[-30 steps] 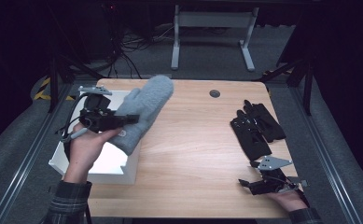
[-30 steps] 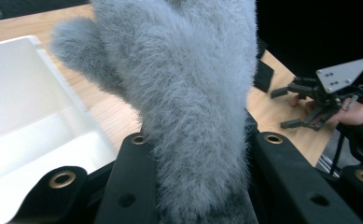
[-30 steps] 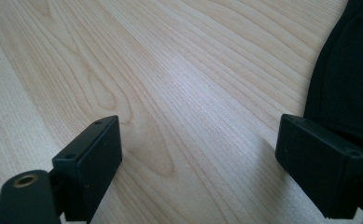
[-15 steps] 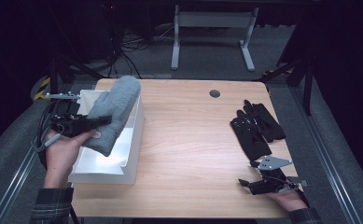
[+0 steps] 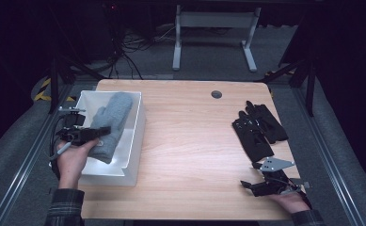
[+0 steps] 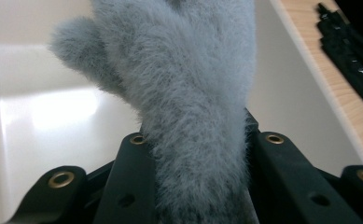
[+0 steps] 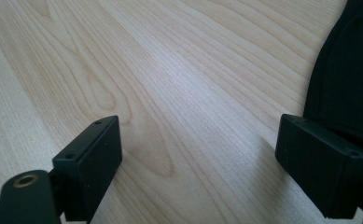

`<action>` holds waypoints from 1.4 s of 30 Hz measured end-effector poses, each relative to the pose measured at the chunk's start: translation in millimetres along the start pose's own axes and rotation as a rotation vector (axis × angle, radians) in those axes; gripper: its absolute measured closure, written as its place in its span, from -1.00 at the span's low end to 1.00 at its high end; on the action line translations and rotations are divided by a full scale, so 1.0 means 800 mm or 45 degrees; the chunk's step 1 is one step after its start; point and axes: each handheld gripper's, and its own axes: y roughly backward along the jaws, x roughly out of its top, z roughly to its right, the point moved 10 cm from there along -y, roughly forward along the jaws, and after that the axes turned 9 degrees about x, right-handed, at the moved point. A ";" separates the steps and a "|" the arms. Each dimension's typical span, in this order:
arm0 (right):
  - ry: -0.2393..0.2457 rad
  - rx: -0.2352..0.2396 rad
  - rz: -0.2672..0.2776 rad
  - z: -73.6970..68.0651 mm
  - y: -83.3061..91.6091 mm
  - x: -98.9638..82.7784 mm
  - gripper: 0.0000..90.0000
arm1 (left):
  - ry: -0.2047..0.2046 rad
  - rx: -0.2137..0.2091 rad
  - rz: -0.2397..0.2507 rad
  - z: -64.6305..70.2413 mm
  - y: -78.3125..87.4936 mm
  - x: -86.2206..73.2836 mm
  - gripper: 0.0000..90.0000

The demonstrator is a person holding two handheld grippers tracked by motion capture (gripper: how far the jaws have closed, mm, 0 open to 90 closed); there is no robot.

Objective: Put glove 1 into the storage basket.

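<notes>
A fuzzy grey mitten [image 5: 111,123] lies lengthwise in the white bin [image 5: 138,134] at the table's left. My left gripper [image 5: 98,133] is shut on the mitten's cuff [image 6: 198,186], its jaws pressed against both sides, thumb and palm stretching away over the bin floor [image 6: 62,135]. Black gloves [image 5: 258,129] lie in a pile at the right side of the table. My right gripper [image 5: 247,186] rests low on the wood near the front right, open, with bare table between its jaws [image 7: 198,154] and a black glove's edge [image 7: 347,93] beside the right jaw.
The wooden table [image 5: 194,141] has a round cable hole [image 5: 216,94] near its far edge. A desk frame [image 5: 213,33] and cables stand on the floor beyond. Metal rails run along both sides of the table.
My left gripper has carried the grey mitten leftward and down into the white bin. The right gripper has stayed put.
</notes>
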 end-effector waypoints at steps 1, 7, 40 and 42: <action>-0.001 0.000 0.000 0.000 0.000 0.000 -0.67 | 0.008 0.009 -0.016 -0.003 -0.006 -0.003 0.57; 0.000 -0.001 0.000 0.000 0.000 0.000 -0.67 | 0.025 0.031 -0.086 -0.014 -0.035 -0.019 0.56; 0.000 0.000 0.000 0.000 0.000 0.000 -0.67 | -0.096 0.188 -0.039 -0.015 -0.022 0.003 -0.67; 0.001 -0.001 0.000 0.000 0.000 0.000 -0.67 | -0.111 0.183 -0.027 -0.009 -0.015 0.007 -0.67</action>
